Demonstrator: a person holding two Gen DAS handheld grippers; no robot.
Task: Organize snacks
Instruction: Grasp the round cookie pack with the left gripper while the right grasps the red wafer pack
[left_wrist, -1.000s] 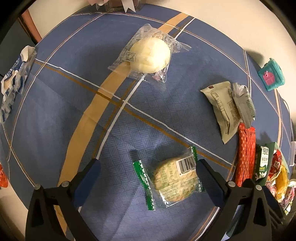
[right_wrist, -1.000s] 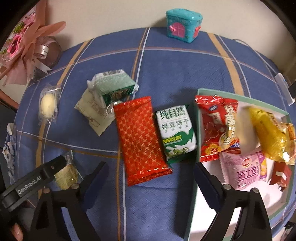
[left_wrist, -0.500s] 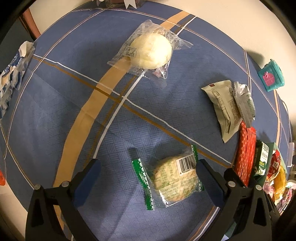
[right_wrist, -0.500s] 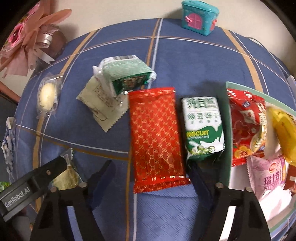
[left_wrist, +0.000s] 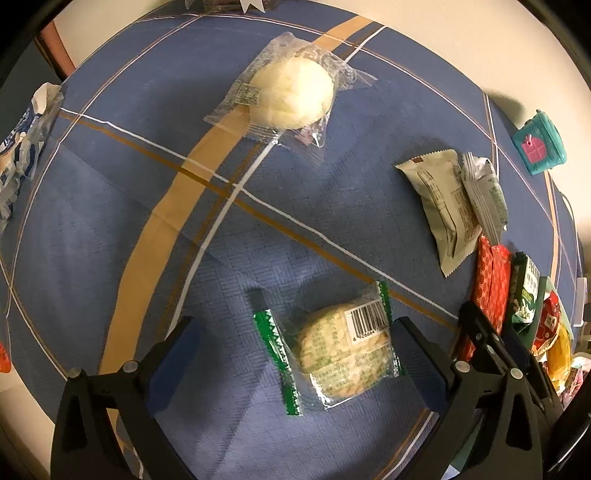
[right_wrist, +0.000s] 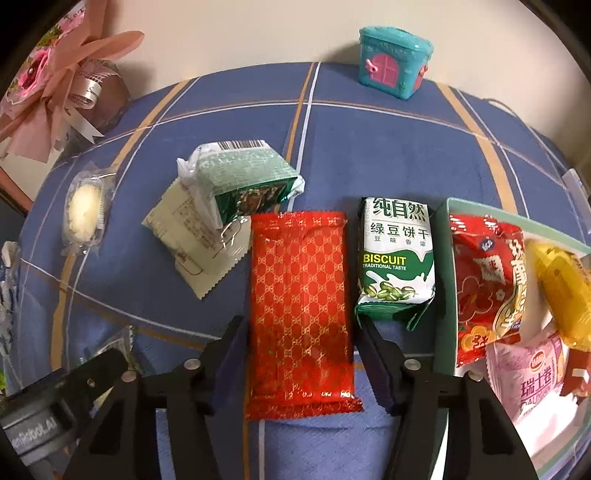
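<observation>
A red packet with a gold pattern lies flat on the blue checked cloth. My right gripper straddles its near half and its jaws are closing, the pads close beside the packet's long edges and not visibly pressing. A green and white biscuit pack lies just to its right, against the wall of the green box. My left gripper hangs open, pointing straight down over a round biscuit in a clear green-edged wrapper, which lies between its fingers.
The green box holds a red bag, a yellow packet and a pink one. A pale packet with a green pack leaning on it, a wrapped white bun, a teal toy house and a pink bouquet surround them.
My right gripper came down and leftward from above the box edge to the red packet, and its jaws narrowed around it. The left gripper stayed where it was.
</observation>
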